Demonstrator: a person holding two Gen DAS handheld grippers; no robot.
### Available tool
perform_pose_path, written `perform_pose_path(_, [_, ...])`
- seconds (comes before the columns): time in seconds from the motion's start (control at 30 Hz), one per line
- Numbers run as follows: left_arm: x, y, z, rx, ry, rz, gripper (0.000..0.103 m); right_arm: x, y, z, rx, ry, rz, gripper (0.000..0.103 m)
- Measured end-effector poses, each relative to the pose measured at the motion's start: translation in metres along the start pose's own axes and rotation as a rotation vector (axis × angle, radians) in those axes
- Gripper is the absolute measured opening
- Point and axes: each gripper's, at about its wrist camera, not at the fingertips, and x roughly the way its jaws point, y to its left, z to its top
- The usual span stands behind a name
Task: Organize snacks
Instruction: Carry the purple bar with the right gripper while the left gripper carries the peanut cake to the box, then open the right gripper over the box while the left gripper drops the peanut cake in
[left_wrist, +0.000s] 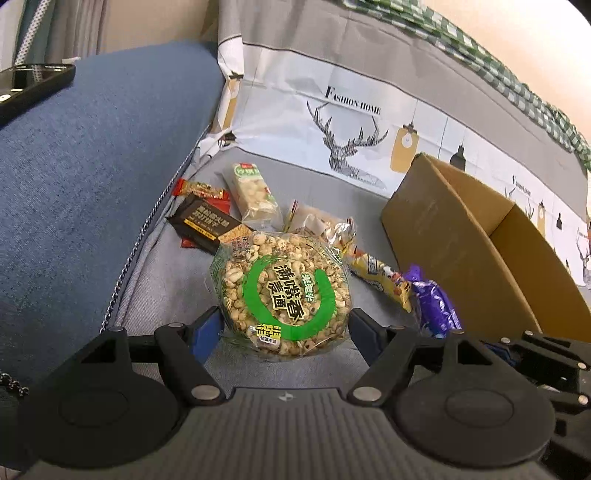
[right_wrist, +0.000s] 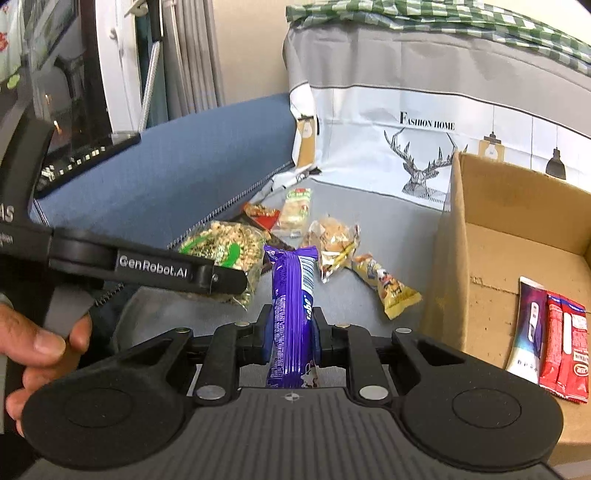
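Purple bar (right_wrist: 291, 317) is sitting pinched in my right gripper (right_wrist: 291, 332) jaws; my left gripper (left_wrist: 284, 325) jaws are gripping the round puffed-grain pack (left_wrist: 282, 291), both bound for the cardboard box (right_wrist: 517, 258).

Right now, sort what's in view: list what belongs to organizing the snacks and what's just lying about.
Belongs to the job:
- round puffed-grain cake, in left gripper
- purple bar, in right gripper
- yellow packet
- green-label nougat bar
- cardboard box

Lying about:
- phone
- blue cushion
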Motion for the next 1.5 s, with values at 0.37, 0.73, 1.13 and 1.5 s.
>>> perform_pose_path(0.37, [-0.005,-0.002,0.001,-0.005,-0.028,0.012,0.079,-0.018,-0.025,0.012,0.07,-0.072,0.014,0.021])
perform_pose_path(0.73, [-0.008,0.002,0.003,-0.075,-0.021,0.028,0.079,-0.033,-0.054,0.023,0.154,-0.138,0.0,0.021])
perform_pose_path(1.13, [-0.022,-0.041,0.032,-0.076,-0.045,0.014,0.079,-0.044,-0.099,0.025,0.254,-0.19,-0.047,0.021])
perform_pose_path(1.5, [-0.007,-0.161,0.085,0.016,-0.117,-0.152,0.079,-0.08,-0.15,0.039,0.335,-0.325,-0.195,0.018])
